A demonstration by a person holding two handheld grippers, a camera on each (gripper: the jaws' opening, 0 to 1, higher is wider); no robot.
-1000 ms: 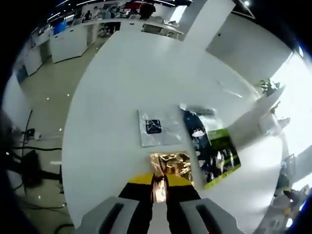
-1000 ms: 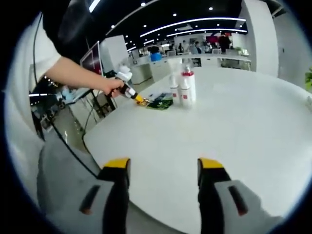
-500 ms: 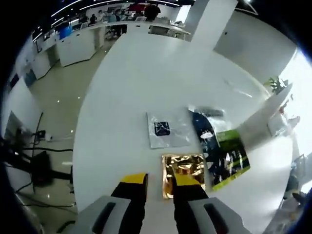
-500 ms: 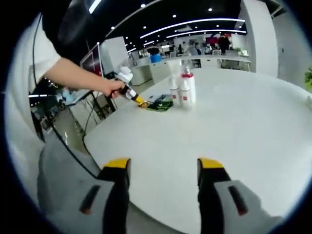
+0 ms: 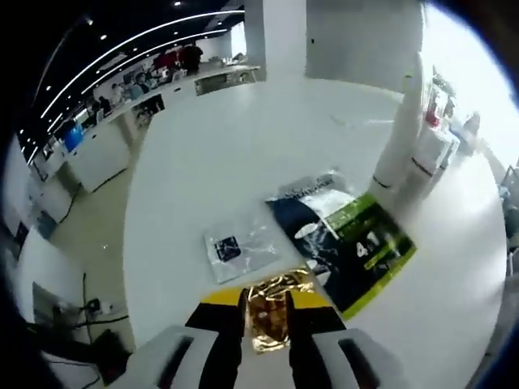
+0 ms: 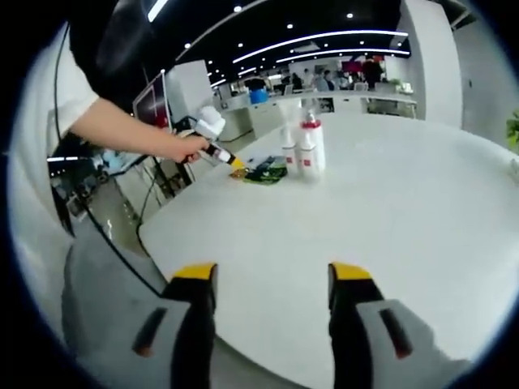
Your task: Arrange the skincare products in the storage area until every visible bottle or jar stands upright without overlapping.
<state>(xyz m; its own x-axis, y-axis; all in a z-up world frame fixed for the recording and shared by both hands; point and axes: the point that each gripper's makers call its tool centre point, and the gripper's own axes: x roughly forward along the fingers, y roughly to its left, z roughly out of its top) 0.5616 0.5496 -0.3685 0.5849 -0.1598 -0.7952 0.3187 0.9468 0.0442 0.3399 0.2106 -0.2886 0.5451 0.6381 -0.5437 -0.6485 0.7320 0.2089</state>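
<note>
Change: left gripper (image 5: 266, 312) fingers now pinch the gold sachet (image 5: 271, 312), unlike half a second ago.
Right gripper (image 6: 274, 279): fingers spread above counter (image 6: 389, 219).
Green packet (image 5: 353, 247): beside gold sachet.

The gold sachet (image 5: 271, 312) is crinkled, mirror-bright foil, and the clear sachet (image 5: 241, 249) beside it looks like thin glossy plastic film. The dark-and-green packet (image 5: 345, 247) has a smooth printed sheen, lying on a smooth white surface (image 5: 211, 154) with a soft gloss. The 2 white bottles (image 6: 304, 147) look like smooth plastic.
</note>
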